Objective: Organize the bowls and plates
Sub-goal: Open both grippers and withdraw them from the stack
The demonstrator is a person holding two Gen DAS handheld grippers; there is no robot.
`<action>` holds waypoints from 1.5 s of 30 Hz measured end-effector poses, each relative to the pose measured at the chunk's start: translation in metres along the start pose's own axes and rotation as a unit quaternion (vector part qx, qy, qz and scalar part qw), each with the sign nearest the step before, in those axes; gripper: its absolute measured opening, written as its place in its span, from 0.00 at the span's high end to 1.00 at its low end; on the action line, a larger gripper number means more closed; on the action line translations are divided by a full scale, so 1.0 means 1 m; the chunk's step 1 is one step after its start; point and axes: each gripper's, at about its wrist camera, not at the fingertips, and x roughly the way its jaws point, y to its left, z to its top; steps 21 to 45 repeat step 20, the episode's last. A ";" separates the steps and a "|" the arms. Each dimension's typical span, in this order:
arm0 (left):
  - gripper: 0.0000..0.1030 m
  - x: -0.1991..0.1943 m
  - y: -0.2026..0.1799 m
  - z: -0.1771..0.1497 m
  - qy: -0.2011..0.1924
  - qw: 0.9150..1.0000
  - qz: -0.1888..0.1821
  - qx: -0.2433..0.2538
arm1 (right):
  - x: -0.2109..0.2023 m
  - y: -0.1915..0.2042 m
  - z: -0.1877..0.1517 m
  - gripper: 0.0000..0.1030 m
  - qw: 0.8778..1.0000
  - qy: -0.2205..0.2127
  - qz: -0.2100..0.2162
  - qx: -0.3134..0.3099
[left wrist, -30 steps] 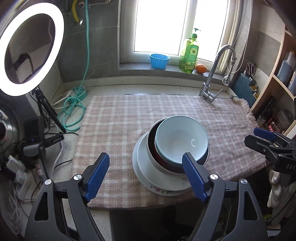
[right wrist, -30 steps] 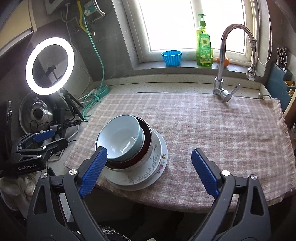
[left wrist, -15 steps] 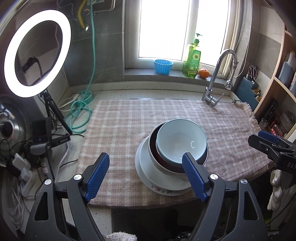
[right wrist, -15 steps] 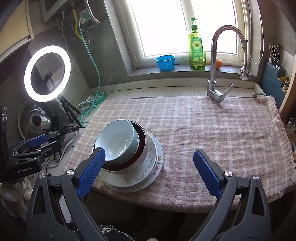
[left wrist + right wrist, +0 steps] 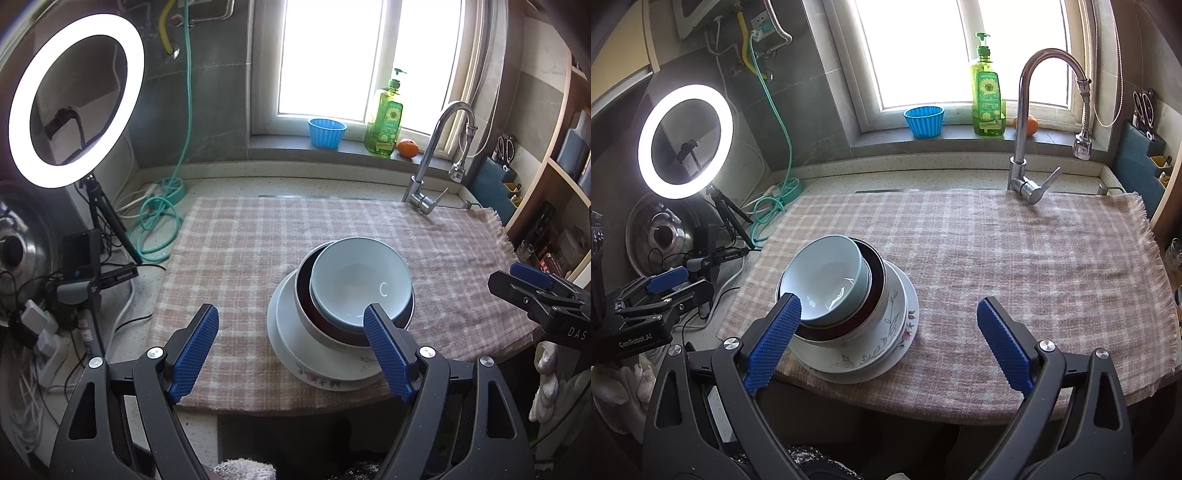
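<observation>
Dishes sit stacked near the front edge of the bench [image 5: 960, 162], on a checked cloth [image 5: 1015, 258]. A pale blue bowl [image 5: 360, 282] lies topmost, nested off-centre in a dark red bowl [image 5: 317, 317], which sits in a white bowl [image 5: 882, 314]; under them is a flowered plate [image 5: 314, 380] whose rim reaches close to the cloth's front edge.

Both grippers hang in front of the bench, touching nothing. The left gripper [image 5: 291, 350] has its fingers [image 5: 194, 350] spread wide and empty, the stack showing behind its right finger. The right gripper [image 5: 888, 341] is likewise spread wide and empty, with the stack behind its left finger.

At the back right corner stands a tap [image 5: 1030, 122]. On the window sill behind are a blue cup [image 5: 327, 133], a green soap bottle [image 5: 384, 122] and an orange [image 5: 407, 147]. A lit ring light [image 5: 74, 99] stands off the left edge, beside a coiled green hose [image 5: 159, 218].
</observation>
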 end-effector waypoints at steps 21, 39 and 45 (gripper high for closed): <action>0.21 0.007 -0.005 0.001 0.005 1.000 -0.004 0.008 | 0.013 -0.007 -0.002 0.05 1.000 0.014 -0.003 0.003; 0.21 0.007 -0.005 0.001 0.005 1.000 -0.004 0.008 | 0.013 -0.007 -0.002 0.05 1.000 0.014 -0.003 0.003; 0.21 0.007 -0.005 0.001 0.005 1.000 -0.004 0.008 | 0.013 -0.007 -0.002 0.05 1.000 0.014 -0.003 0.003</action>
